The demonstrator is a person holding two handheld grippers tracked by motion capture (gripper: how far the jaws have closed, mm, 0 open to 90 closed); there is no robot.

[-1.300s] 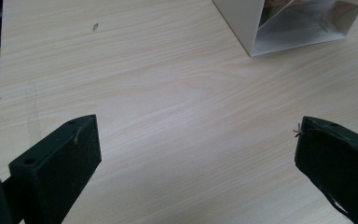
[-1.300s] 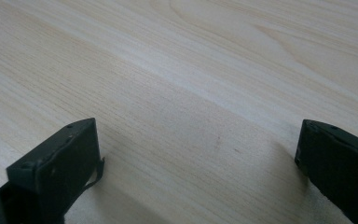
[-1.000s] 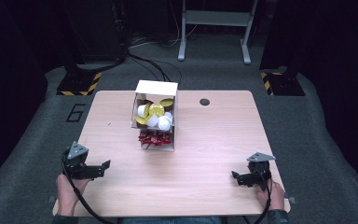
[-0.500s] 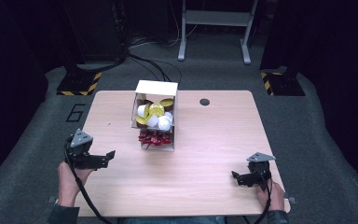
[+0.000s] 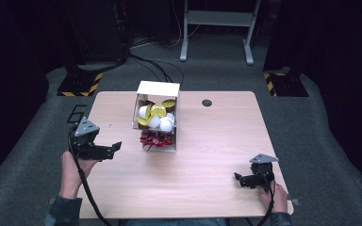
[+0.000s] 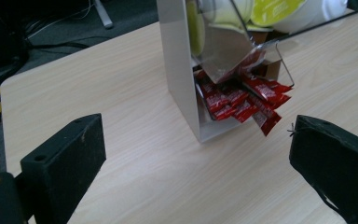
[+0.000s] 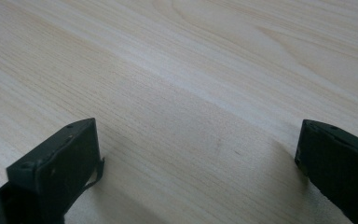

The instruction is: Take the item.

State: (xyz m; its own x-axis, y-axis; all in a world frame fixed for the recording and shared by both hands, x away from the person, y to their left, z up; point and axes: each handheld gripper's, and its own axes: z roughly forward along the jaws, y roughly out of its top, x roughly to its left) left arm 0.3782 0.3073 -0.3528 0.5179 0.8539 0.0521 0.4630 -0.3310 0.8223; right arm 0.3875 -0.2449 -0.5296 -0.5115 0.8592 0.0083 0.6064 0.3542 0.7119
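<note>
A: High view first. What stands on the worktop (image 5: 207,155)?

B: A white dispenser box (image 5: 156,115), set toward the far side and a little left of the middle. Its upper part holds small white cups (image 5: 159,121) with yellow-green lids (image 5: 158,110). Red sachets (image 5: 156,139) lie in its lower tray, at the end nearest the person.

A: And the left hand-held gripper (image 5: 104,149)?

B: It is to the left of the box and a little nearer the person, raised in the person's left hand (image 5: 73,165), its jaws pointing toward the box. From the left gripper view its jaws stand wide apart with nothing between them. Beyond them is the box's white side wall (image 6: 179,65), and the red sachets (image 6: 244,100) spill from its clear front tray.

A: The right hand-held gripper (image 5: 241,179)?

B: Well apart from the box, down toward the near right corner, low by the wood, with the right hand (image 5: 273,195) behind it. Its jaws are spread wide as well, and between them the right gripper view has bare wood grain (image 7: 191,107).

A: Anything else near the box?

B: A small dark round hole (image 5: 207,102) in the wood, to the right of the box's far end. Cables (image 5: 151,66) run over the grey floor beyond the box.
</note>
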